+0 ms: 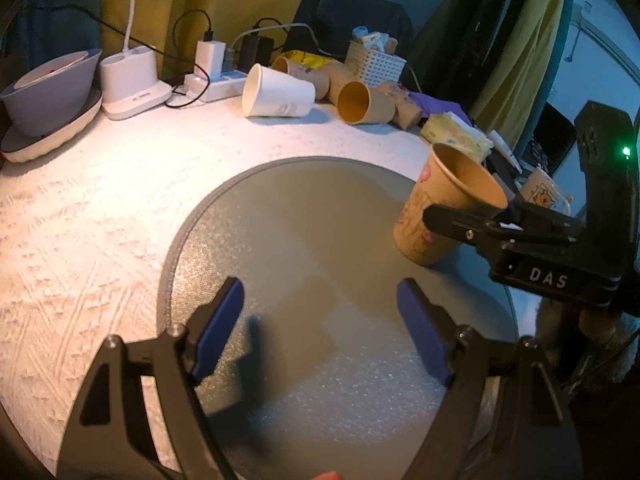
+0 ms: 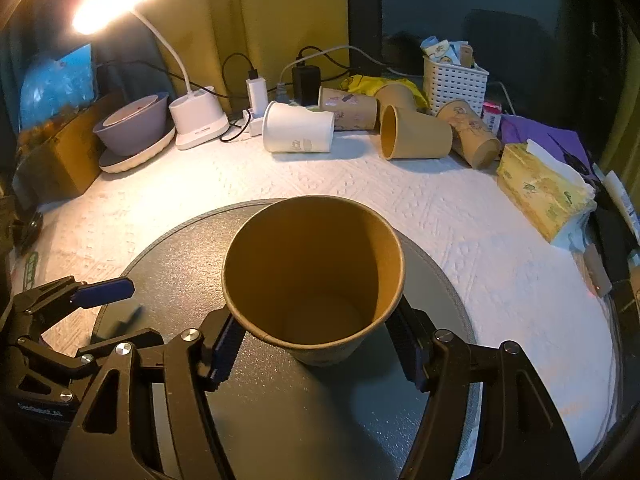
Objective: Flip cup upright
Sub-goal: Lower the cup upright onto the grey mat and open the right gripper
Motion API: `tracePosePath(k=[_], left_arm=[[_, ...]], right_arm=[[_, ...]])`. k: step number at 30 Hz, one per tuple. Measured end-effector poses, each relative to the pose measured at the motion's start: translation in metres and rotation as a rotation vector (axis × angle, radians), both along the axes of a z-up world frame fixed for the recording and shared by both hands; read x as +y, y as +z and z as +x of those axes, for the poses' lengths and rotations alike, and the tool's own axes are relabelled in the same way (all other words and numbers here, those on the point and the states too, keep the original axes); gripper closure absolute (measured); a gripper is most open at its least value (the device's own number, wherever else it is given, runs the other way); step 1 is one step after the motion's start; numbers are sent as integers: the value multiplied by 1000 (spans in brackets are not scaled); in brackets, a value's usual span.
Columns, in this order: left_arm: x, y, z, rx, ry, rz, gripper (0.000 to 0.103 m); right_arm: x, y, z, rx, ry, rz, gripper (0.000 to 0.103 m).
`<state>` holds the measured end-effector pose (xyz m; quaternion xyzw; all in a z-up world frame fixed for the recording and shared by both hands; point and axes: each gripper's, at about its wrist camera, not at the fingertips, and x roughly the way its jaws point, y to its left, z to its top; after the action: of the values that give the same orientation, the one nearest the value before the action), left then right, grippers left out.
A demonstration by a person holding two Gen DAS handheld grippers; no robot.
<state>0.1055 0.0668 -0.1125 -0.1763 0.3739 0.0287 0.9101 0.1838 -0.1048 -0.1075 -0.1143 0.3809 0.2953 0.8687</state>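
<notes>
A brown paper cup (image 2: 312, 276) with cartoon print stands mouth up, slightly tilted, on the round grey mat (image 2: 280, 420). My right gripper (image 2: 316, 344) is shut on the cup's sides near its lower half. In the left wrist view the same cup (image 1: 444, 208) sits at the mat's (image 1: 304, 216) right edge with the right gripper (image 1: 472, 224) clamped on it. My left gripper (image 1: 320, 320) is open and empty, hovering over the mat's near part, left of the cup. It also shows in the right wrist view (image 2: 104, 292) at the left.
Several paper cups lie on their sides at the back: a white one (image 2: 298, 128) and brown ones (image 2: 412, 132). A white basket (image 2: 454, 80), a tissue pack (image 2: 544, 192), a lamp base (image 2: 198, 122), chargers and stacked bowls (image 2: 134, 128) line the table's back and sides.
</notes>
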Motion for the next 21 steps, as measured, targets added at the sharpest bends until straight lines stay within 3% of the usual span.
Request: tracePosePath(k=[21], left_arm=[[-19,11,-20,-20,12,58,23]], right_arm=[[-14,6,-26,1,-18,9,31]])
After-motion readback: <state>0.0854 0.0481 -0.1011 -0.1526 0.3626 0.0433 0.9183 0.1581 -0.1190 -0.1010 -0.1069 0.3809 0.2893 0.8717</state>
